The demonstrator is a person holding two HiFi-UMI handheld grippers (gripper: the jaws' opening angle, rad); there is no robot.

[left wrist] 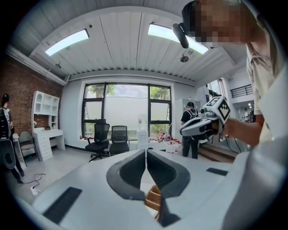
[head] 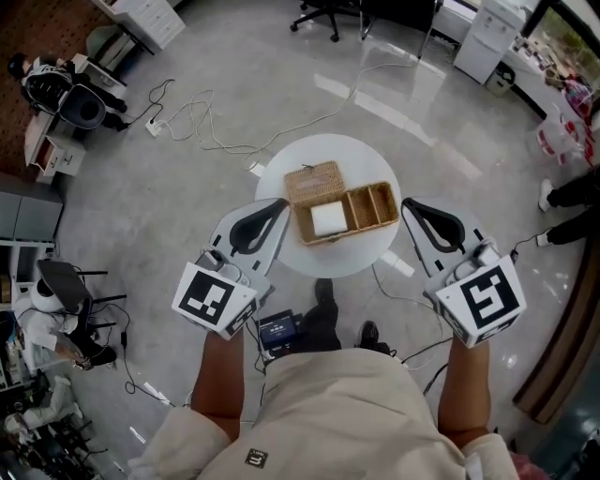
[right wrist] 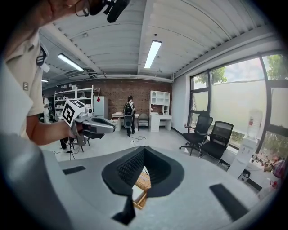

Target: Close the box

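Note:
A wicker box [head: 343, 212] stands on the round white table [head: 361, 161], its lid [head: 314, 180] thrown back on the far left side. Inside, a white pad [head: 328, 218] fills the left compartment, with two narrow compartments to its right. My left gripper [head: 280, 202] hovers just left of the box, jaws shut and empty. My right gripper [head: 407, 202] hovers just right of it, jaws also shut and empty. In the left gripper view the shut jaws [left wrist: 146, 151] point over the box's edge [left wrist: 153, 198]. In the right gripper view the box [right wrist: 141, 182] shows under the shut jaws [right wrist: 144, 148].
White cables [head: 211, 131] trail over the grey floor behind the table. A black office chair [head: 328, 14] stands far back. A small black device [head: 278, 331] and the person's shoes [head: 324, 292] lie below the table's near edge. Another person's legs [head: 572, 211] are at the right.

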